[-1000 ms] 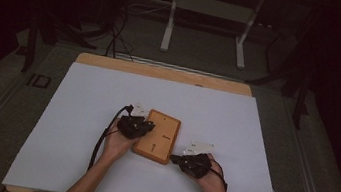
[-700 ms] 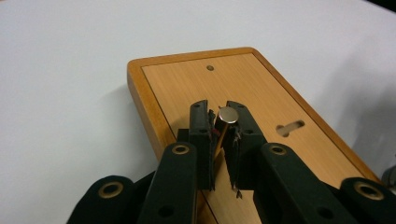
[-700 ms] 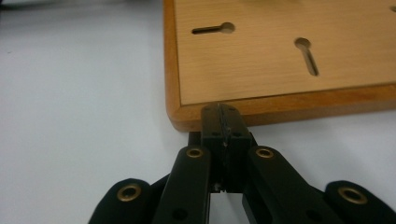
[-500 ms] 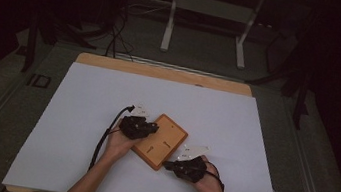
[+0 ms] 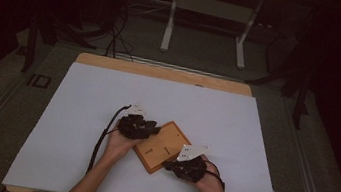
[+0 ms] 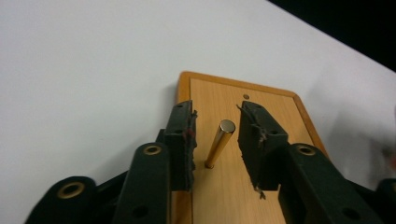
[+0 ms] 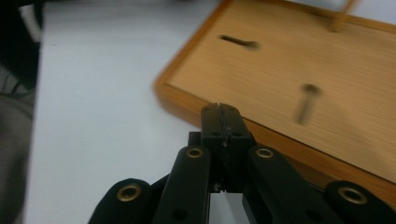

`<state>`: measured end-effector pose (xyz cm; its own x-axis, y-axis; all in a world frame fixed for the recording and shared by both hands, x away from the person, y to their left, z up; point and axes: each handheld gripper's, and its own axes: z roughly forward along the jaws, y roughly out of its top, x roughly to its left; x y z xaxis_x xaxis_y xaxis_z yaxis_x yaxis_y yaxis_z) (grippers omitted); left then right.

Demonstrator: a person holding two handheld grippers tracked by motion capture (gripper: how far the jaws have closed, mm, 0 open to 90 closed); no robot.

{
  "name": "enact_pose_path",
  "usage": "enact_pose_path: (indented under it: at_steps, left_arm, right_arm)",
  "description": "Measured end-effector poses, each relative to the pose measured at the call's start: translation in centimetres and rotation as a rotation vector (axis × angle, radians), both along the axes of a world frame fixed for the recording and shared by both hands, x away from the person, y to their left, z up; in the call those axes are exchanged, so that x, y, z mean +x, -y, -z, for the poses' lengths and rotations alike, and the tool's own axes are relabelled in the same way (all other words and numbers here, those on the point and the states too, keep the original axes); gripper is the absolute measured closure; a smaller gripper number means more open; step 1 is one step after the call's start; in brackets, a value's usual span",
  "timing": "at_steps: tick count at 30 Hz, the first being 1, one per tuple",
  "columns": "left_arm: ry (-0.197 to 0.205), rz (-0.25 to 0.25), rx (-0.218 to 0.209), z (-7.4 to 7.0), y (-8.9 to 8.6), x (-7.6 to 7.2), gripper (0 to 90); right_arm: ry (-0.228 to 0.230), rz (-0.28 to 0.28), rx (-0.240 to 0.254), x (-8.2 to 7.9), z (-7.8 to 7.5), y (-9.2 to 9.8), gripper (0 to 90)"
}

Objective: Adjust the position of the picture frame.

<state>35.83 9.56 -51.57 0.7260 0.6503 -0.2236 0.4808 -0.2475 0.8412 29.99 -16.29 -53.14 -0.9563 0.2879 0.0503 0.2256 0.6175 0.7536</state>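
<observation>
1. Forearms enter from the near table edge in the high view; the right gripper (image 5: 189, 167) sits nearest, at the near right corner of the board (image 5: 164, 145).
2. Its jaws are pressed together with nothing between them, their tips at the board's raised rim (image 7: 205, 112) in the right gripper view.
3. The left gripper (image 5: 138, 126) lies a little farther off, at the board's left corner. Its jaws have just been opening and now stand apart on either side of the pin (image 6: 219, 142), neither pad touching it.
4. The pin stands upright in the board, free of any grip; two more pegs (image 7: 306, 100) show blurred on the board's face.
5. Against the earlier frames, the board has turned: it lay nearly square to the table a second ago and now sits as a diamond. The right gripper has closed in on its near edge.
6. The board rests near the middle of the white sheet (image 5: 82, 99), slightly to the near side.
7. Open sheet lies well clear to the left, right and far side; the far table edge (image 5: 161, 72) is bare wood.
</observation>
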Motion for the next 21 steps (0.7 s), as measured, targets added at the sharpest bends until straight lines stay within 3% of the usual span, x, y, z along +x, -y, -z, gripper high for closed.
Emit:
enact_pose_path:
  at_steps: [7, 13, 17, 21]
  left_arm:
    - [0.011, -0.060, 0.021, 0.3, -1.8, -1.8, 61.2]
    - [0.032, -0.081, 0.111, 0.0, -2.8, -3.6, 63.1]
    - [0.012, -0.088, 0.158, 0.2, -3.5, -4.6, 67.2]
    - [-0.026, -0.090, 0.145, 0.4, -4.3, -5.4, 76.8]
  right_arm:
    - [0.037, 0.161, 0.038, 1.9, -0.9, 2.4, 89.4]
    - [0.084, 0.327, 0.077, 3.6, -1.4, 4.6, 89.3]
    - [0.097, 0.430, 0.100, 4.7, -1.3, 6.0, 89.4]
    - [0.085, 0.505, 0.116, 5.3, -1.1, 7.0, 89.4]
